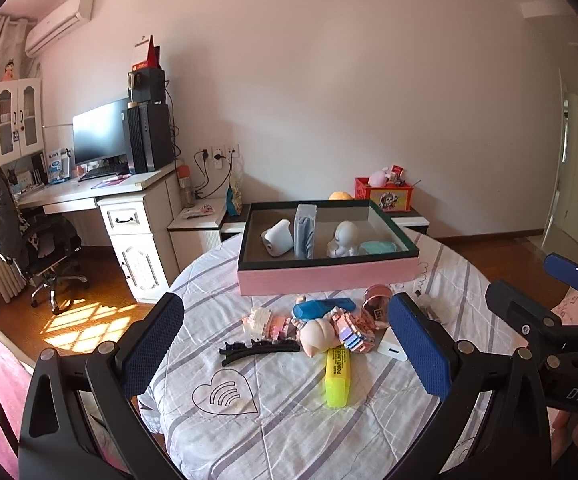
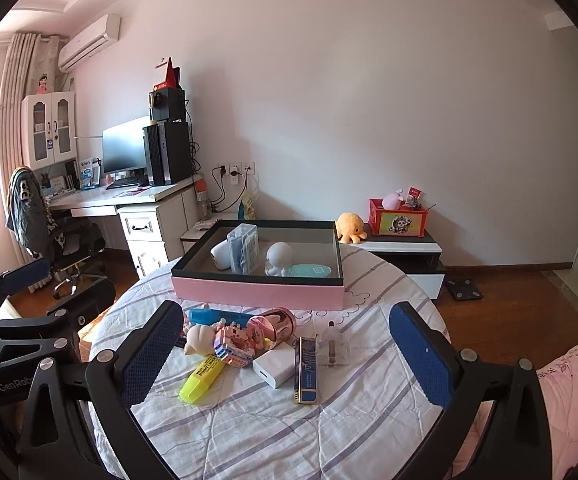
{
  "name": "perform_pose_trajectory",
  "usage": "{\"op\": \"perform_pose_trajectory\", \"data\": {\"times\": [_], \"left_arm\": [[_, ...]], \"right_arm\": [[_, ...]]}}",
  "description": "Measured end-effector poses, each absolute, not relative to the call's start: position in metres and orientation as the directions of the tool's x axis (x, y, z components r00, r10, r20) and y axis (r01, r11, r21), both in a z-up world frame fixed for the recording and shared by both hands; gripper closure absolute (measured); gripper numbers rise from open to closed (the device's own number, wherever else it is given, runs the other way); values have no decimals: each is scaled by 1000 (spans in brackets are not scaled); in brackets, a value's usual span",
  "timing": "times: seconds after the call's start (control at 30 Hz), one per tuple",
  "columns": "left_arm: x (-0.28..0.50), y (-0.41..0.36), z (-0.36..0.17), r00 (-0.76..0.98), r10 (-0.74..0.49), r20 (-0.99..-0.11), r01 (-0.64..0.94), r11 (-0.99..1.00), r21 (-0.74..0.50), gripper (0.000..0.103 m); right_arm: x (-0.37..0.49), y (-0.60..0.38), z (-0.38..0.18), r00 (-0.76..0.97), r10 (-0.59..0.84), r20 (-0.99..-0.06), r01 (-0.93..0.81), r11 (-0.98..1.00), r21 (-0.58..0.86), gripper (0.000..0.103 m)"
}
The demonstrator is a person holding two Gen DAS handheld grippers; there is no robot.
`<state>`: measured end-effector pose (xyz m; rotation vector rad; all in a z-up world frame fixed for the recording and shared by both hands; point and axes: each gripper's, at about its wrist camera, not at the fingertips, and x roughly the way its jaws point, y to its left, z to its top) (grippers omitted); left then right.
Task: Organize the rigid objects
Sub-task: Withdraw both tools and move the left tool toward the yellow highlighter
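Note:
A pile of small objects lies on the striped round table (image 1: pixel 273 432): a yellow highlighter (image 1: pixel 337 376), a black hair clip (image 1: pixel 261 347), a blue case (image 1: pixel 323 307), a peach figurine (image 1: pixel 317 334), pink block toys (image 1: pixel 353 328), a white charger (image 1: pixel 391 346) and a pink shiny cup (image 1: pixel 377 300). Behind them stands a pink-sided box (image 1: pixel 329 280) holding several pale items. My left gripper (image 1: pixel 285 346) hovers open over the near table edge. My right gripper (image 2: pixel 287 354) is also open and empty, facing the charger (image 2: pixel 275 366), a blue-gold box (image 2: pixel 306 370) and a clear item (image 2: pixel 332 346).
The two grippers are side by side; the right one shows at the right edge of the left wrist view (image 1: pixel 533 280). A desk (image 1: pixel 89 192) with a monitor and an office chair (image 1: pixel 41 248) stand far left. A low cabinet (image 2: pixel 405 256) with a red box is behind the table.

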<state>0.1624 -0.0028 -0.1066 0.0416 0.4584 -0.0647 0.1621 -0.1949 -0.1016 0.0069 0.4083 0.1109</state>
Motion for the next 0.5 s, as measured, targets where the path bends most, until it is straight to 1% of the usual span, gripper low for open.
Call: {"op": "perform_pose_trajectory", "data": {"times": [0.23,0.37,0.5], "left_arm": [[201,-10,-169,782,-78,-619,92,996,-8,0],[217,-23,-198,719,-99,-688,120,993,-18,0],[232,-35,-219,673,-98,-733,136,991,-8,0]], "right_arm": [[191,-212,-146,862,85,-500,-73,996,45,0],[207,-225,-175,822,76,-565,-52,997,59,0],[220,-237,-199,783,66,-618,-31,997,68,0]]}}
